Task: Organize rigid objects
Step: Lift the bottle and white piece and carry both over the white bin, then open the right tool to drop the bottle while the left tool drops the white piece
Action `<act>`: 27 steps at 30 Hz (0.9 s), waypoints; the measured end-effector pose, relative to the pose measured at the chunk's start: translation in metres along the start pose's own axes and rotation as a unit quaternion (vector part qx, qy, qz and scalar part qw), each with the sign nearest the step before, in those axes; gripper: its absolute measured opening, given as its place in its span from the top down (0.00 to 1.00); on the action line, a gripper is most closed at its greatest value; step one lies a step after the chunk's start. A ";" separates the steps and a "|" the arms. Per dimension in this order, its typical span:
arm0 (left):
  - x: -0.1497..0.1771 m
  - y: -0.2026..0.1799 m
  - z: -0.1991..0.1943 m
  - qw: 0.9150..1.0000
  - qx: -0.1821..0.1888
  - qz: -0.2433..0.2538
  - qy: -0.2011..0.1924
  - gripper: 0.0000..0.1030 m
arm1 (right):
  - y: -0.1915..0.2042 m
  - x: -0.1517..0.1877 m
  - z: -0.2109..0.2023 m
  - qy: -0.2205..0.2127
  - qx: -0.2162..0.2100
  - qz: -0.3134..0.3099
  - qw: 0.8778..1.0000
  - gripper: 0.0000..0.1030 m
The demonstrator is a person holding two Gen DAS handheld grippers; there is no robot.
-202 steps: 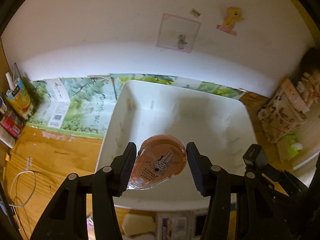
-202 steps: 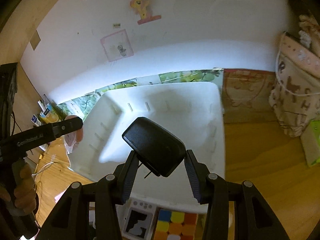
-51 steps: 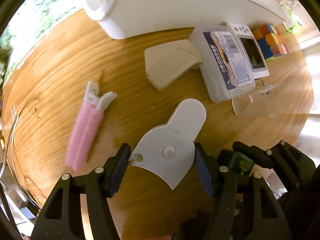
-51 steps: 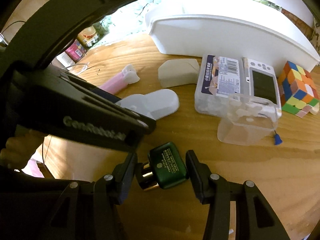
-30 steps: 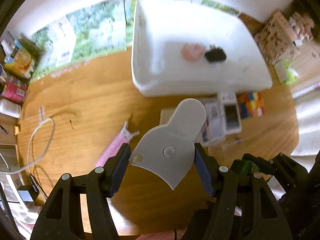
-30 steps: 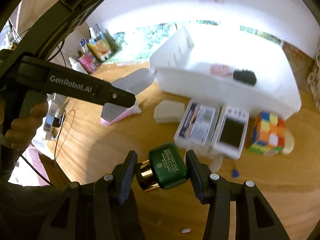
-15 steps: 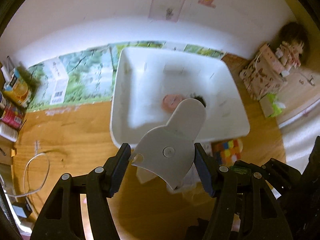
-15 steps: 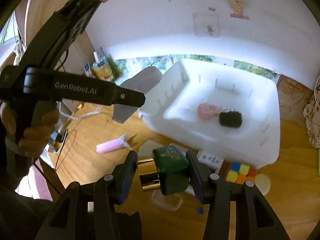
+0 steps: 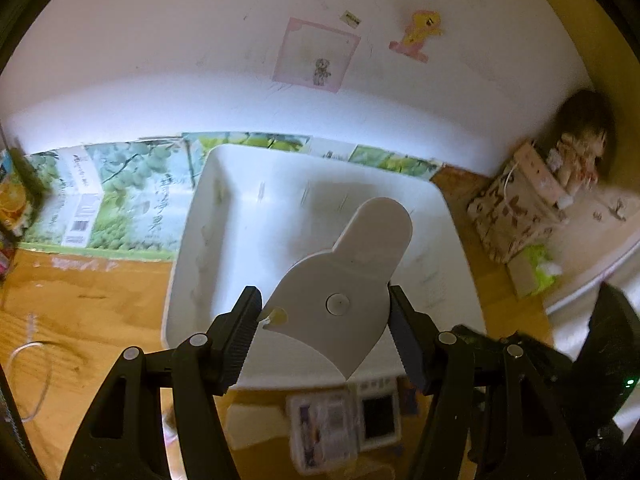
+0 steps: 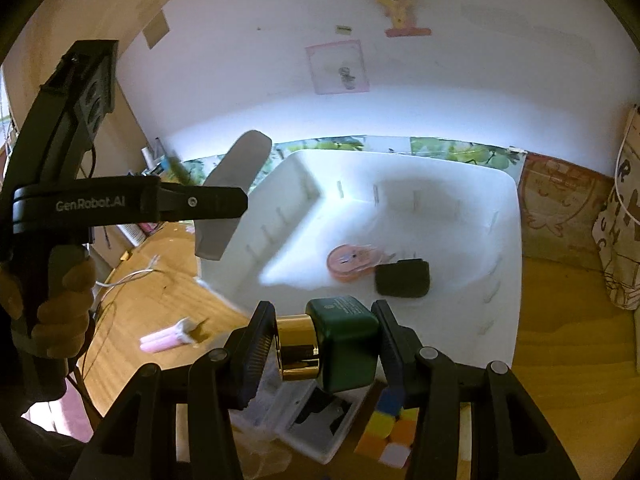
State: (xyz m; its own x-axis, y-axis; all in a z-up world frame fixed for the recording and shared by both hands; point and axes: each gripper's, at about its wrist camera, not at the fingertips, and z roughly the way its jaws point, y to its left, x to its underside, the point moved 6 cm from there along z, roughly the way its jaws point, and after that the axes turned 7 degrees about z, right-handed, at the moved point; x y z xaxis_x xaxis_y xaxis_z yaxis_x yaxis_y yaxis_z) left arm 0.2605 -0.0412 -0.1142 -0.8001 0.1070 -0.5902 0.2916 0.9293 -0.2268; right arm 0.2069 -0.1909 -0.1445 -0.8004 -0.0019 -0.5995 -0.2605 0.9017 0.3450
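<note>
The left gripper (image 9: 322,330) is clamping a flat white plastic paddle-shaped piece (image 9: 344,288) by its edges, and the right gripper (image 10: 322,350) is pinching a green gold-capped bottle (image 10: 336,342), both hanging over the white plastic bin (image 10: 400,208) on the wooden counter (image 10: 560,360), presumably for dropping beside the pink round case (image 10: 352,262) and black pouch (image 10: 402,278).

Both hand-held grippers (image 9: 324,324) (image 10: 324,344) apparently clamped, tilted downward.
</note>
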 end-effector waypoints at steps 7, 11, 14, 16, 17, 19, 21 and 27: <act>-0.002 0.008 0.029 1.000 -0.017 -0.017 0.008 0.35 | -0.018 -0.002 0.027 0.008 -0.015 0.020 1.000 0.51; -0.002 0.009 0.038 1.000 -0.021 -0.019 0.012 0.35 | -0.022 -0.001 0.035 0.014 -0.012 0.028 0.999 0.51; -0.004 0.008 0.039 0.999 -0.025 -0.019 0.006 0.36 | -0.025 0.001 0.038 0.017 -0.010 0.033 0.999 0.51; -0.005 0.007 0.038 1.000 -0.024 -0.018 0.005 0.35 | -0.027 0.001 0.039 0.016 -0.006 0.037 0.999 0.51; -0.006 0.005 0.037 1.000 -0.023 -0.015 0.005 0.35 | -0.028 0.001 0.037 0.013 -0.005 0.040 0.999 0.50; -0.006 0.003 0.035 1.000 -0.023 -0.011 0.005 0.35 | -0.030 -0.001 0.032 0.000 -0.006 0.054 0.999 0.50; -0.007 0.001 0.031 1.000 -0.025 -0.010 0.002 0.35 | -0.031 -0.003 0.028 -0.007 -0.009 0.065 0.998 0.43; -0.009 -0.004 0.001 0.999 -0.025 -0.006 -0.028 0.24 | -0.021 -0.007 0.006 -0.030 0.004 0.064 0.997 0.30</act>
State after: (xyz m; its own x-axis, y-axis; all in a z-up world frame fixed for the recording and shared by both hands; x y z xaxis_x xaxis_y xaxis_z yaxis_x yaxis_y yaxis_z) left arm 0.2666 -0.0463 -0.1087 -0.7727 0.0769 -0.6301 0.2541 0.9471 -0.1960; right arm 0.2206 -0.2070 -0.1517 -0.7926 0.1393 -0.5936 -0.1541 0.8962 0.4161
